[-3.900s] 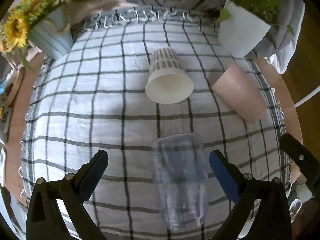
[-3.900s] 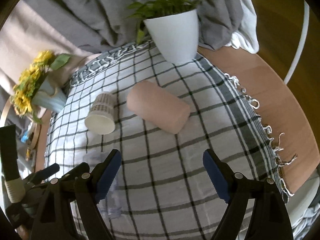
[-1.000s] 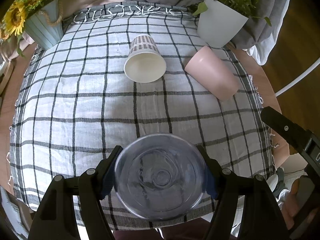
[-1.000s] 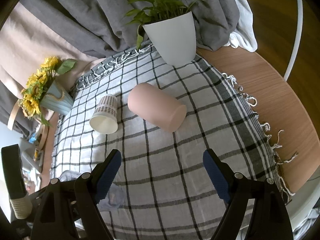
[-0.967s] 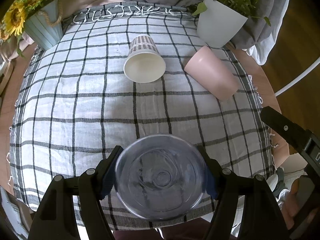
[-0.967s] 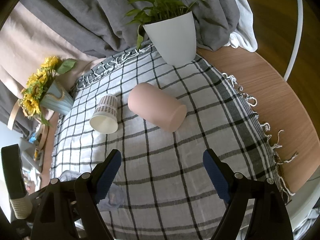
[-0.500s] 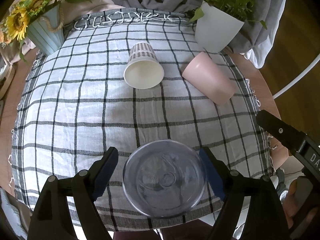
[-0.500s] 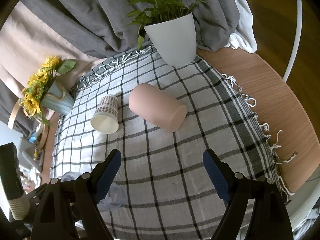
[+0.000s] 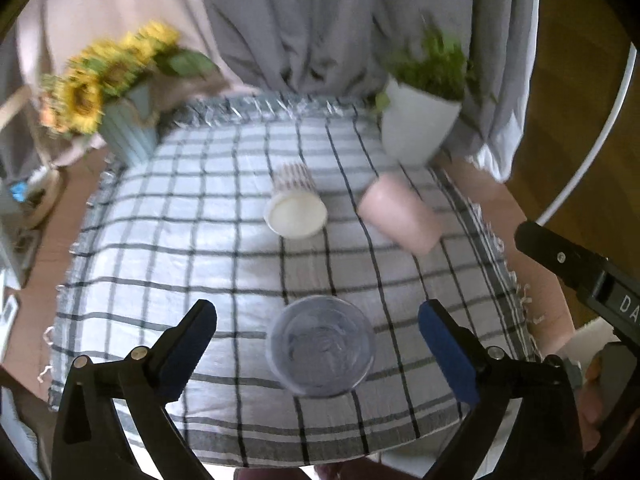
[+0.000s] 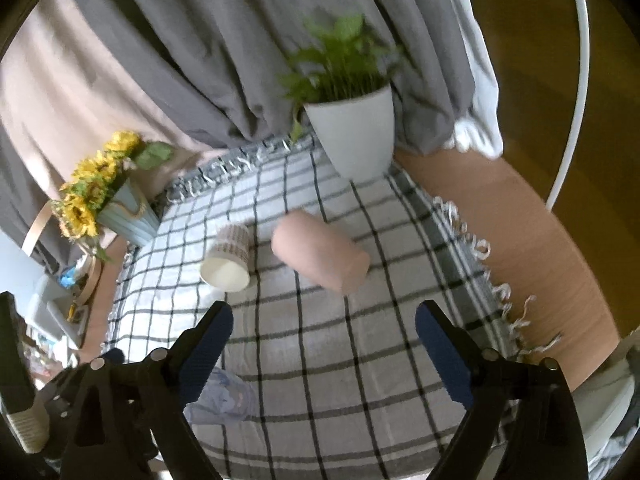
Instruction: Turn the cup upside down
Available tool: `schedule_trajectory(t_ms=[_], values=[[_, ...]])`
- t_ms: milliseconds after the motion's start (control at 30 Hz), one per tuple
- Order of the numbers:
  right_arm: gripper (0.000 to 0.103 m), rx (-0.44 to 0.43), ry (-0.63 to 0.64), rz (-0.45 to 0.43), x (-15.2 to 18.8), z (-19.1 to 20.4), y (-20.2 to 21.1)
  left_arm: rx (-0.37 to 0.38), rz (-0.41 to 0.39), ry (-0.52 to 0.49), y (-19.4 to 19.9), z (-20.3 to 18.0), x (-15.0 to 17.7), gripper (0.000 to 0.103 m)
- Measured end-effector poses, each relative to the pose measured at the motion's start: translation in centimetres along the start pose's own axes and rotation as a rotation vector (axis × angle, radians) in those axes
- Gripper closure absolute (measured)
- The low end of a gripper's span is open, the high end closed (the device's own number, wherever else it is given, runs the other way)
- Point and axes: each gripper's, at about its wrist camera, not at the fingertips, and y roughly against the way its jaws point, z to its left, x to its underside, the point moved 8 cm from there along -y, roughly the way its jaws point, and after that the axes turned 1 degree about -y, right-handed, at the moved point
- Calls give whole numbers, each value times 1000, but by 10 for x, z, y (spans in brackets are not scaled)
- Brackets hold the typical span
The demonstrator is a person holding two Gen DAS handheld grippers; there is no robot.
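Since the clear plastic cup [image 9: 322, 346] is seen standing base-up on the checked cloth of the tabletop [image 9: 168, 248], apparently already flipped, the left tongs [image 9: 318, 338] are held spread clear of it, the right tongs [image 10: 320, 346] likewise spread and empty.

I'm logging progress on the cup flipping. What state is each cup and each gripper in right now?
Clear cup: standing base up on the cloth, released.
Paper cup: lying on its side, mouth toward the camera.
Pink cup: lying on its side.
Left gripper: open, jaws clear of the clear cup.
Right gripper: open, holding nothing.
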Motion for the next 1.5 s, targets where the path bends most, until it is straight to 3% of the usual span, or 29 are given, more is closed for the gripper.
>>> schedule_trajectory(t_ms=[233, 533, 1100, 1500], values=[[8, -20, 63, -85, 1, 24, 39, -100, -147, 9, 51, 23, 2, 0], [8, -31, 135, -157, 38, 64, 88, -163, -266, 16, 114, 57, 30, 0], [8, 56, 120, -243, 132, 104, 178, -117, -318, -30, 190, 85, 93, 0], [8, 77, 184, -291, 145, 110, 203, -135, -350, -37, 206, 76, 104, 0]])
